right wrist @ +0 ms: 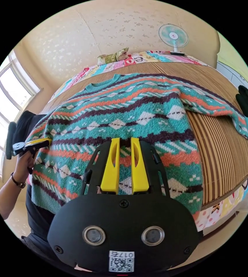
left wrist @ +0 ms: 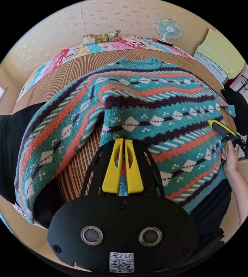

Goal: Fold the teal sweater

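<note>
Your left claw hangs low over the teal sweater, its two yellow jaws nearly together with a strip of the knit showing in the narrow slot between them; whether they actually pinch the fabric cannot be told from the left gripper view. The sweater lies spread on a striped bamboo mat covering a bed, collar at the far end from the claw, body stretching away ahead of the jaws and off to their right. One sleeve runs down to the claw's left, draping over the near edge of the mat beside a dark garment.

Your right claw sits above the lower body of the sweater, jaws a little apart with patterned knit visible in the gap; it is not clear that they press on anything. To this claw's right the bare mat shows, and the other sleeve reaches across it toward the far right, its cuff near a dark object at the edge. A quilt with bright prints hangs below the mat on that side.

Each claw appears in the other's camera: in the left gripper view your right hand grips its handle at the sweater's right side, yellow tip resting at the fabric; in the right gripper view your left hand holds the other at the left side seam. Beyond the collar, far ahead of both claws, stand a pillow and a small fan against the wall.
</note>
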A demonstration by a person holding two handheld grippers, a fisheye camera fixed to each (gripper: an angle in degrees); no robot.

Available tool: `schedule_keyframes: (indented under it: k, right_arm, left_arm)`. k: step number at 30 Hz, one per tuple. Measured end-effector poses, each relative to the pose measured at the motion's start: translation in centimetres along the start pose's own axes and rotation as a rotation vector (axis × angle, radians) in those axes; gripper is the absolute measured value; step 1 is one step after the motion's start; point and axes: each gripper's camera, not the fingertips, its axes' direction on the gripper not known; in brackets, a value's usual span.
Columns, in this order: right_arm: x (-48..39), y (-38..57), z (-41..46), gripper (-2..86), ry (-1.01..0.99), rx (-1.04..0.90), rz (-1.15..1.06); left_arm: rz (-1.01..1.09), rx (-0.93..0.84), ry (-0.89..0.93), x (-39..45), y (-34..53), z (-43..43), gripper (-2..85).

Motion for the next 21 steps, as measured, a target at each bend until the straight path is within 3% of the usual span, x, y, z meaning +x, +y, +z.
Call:
schedule_keyframes:
  k: [6, 21]
  right_arm:
    - [2.8, 1.3, -2.1, 6.3, -0.014, 0.009, 0.004]
    - [5.3, 4.3, -8.1, 6.3, 0.078, 0.031, -0.047]
  left_arm:
    - [0.029, 0.139, -0.141, 0.7, 5.2, 0.3, -1.0]
    - [0.025, 0.198, -0.126, -6.3, 12.0, 0.4, -1.0]
